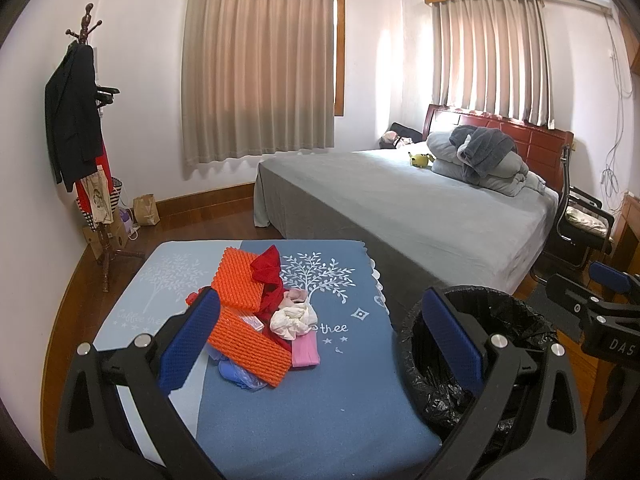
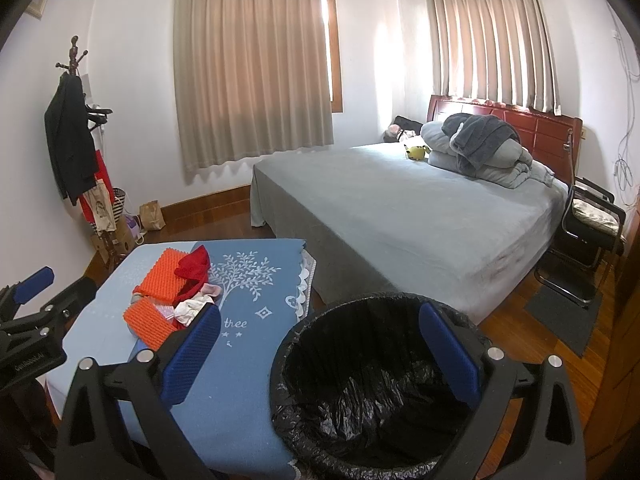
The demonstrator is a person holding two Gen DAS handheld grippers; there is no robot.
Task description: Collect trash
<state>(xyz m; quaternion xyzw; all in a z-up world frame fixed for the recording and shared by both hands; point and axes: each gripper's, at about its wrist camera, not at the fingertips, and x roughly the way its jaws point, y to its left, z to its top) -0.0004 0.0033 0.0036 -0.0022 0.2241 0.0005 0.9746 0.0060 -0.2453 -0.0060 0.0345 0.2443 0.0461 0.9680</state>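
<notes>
1. Left wrist view: the trash pile [image 1: 256, 320] of orange spiky sheets [image 1: 240, 284], red scraps [image 1: 266, 268], a white crumpled wad [image 1: 292, 320] and a pink strip [image 1: 306, 354] lies untouched at mid-tabletop [image 1: 340, 392].
2. The bin [image 1: 480, 344], at 3 o'clock from the pile, holds only its black liner.
3. Left tongs [image 1: 316, 344] and right tongs [image 2: 320, 352] both gape, holding nothing.
4. Judging by this, collection has not begun.

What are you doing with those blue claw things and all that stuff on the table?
A person holds two grippers, and both are open and empty right now. The left gripper hovers over a pile of trash on the blue table: orange bumpy sheets, red scraps, crumpled white paper. The right gripper is above the black-lined bin beside the table. Nothing has been picked up yet.
</notes>
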